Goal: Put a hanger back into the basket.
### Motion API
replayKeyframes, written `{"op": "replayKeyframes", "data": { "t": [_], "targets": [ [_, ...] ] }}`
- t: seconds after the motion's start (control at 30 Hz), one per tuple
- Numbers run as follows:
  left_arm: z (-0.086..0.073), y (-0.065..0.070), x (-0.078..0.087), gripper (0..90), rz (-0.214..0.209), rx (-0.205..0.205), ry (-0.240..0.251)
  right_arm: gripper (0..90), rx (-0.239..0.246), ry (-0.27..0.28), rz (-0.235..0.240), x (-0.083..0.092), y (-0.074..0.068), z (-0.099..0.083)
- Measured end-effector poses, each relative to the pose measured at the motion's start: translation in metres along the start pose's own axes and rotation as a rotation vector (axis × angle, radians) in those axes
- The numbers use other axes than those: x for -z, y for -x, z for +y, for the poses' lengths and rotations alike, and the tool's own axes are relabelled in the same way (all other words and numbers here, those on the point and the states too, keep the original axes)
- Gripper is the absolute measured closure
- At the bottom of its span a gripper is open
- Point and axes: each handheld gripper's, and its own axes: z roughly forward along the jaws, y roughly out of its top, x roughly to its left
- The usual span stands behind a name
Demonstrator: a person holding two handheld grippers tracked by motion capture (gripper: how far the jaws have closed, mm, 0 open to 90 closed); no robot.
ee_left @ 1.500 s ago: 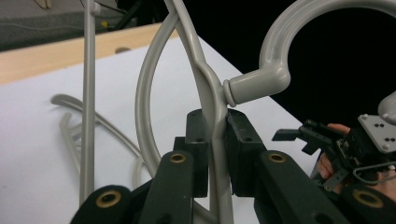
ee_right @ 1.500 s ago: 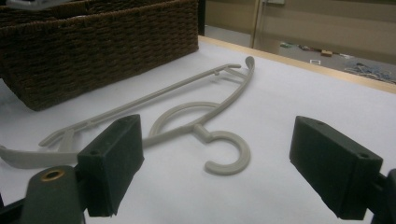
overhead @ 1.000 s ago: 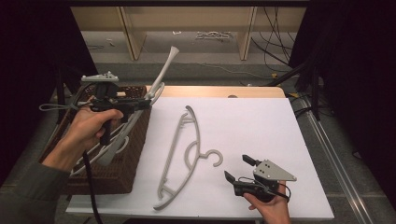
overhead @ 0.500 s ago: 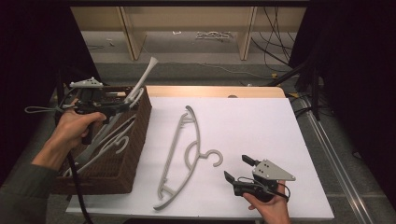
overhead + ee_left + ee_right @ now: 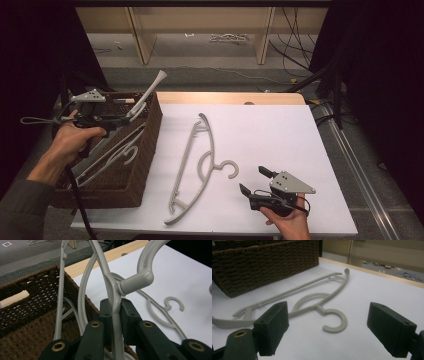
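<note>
1. Looking from the high view: left gripper [image 5: 131,114] holds a grey hanger [image 5: 150,91] over the basket [image 5: 145,150]; another hanger [image 5: 197,165] lies flat on the table [image 5: 280,135].
2. Left gripper view: jaws clamped tight on the hanger's neck, just below its hook.
3. Right gripper view: right gripper [image 5: 327,330] jaws wide apart, nothing between, near the flat hanger.

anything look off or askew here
One thing: the hanger held in the left gripper sticks up at a slant over the basket rim, not lying flat inside. The hanger on the table lies flat, undamaged.
</note>
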Motion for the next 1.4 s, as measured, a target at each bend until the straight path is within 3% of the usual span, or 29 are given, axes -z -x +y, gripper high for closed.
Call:
{"op": "replayKeyframes", "data": {
  "t": [0.13,0.37,0.5,0.53,0.6,0.97,1.0,1.2,1.4],
  "targets": [
    [-0.008,-0.007,0.003,80.8,0.022,-0.033,-0.033,18.6,0.004,0.004,-0.002,0.0,0.0,0.0],
    [-0.028,-0.023,0.013,80.9,0.058,-0.018,-0.047,18.5,-0.012,0.011,0.01,-0.002,-0.001,-0.001],
    [-0.037,-0.029,0.018,80.9,0.066,-0.019,-0.054,18.6,0.008,0.015,-0.001,-0.002,0.001,0.0],
    [-0.038,-0.029,0.019,80.9,0.07,-0.02,-0.055,18.6,-0.014,0.011,0.009,-0.003,-0.001,-0.001],
    [-0.042,-0.03,0.021,80.9,0.065,-0.024,-0.051,18.6,-0.003,-0.01,-0.002,-0.001,0.001,0.0],
    [-0.058,-0.032,0.03,81.0,0.05,-0.033,-0.05,18.6,-0.005,-0.01,-0.004,-0.001,0.002,-0.001],
    [-0.059,-0.033,0.031,81.0,0.051,-0.045,-0.062,18.6,-0.008,-0.008,-0.004,0.0,0.001,0.0],
    [-0.07,-0.039,0.03,81.0,0.065,-0.024,-0.093,18.6,0.011,0.003,-0.01,-0.002,0.002,0.0],
    [-0.074,-0.039,0.023,81.0,0.064,-0.029,-0.123,18.6,0.004,0.0,-0.01,-0.002,0.002,0.0]
  ]
}}
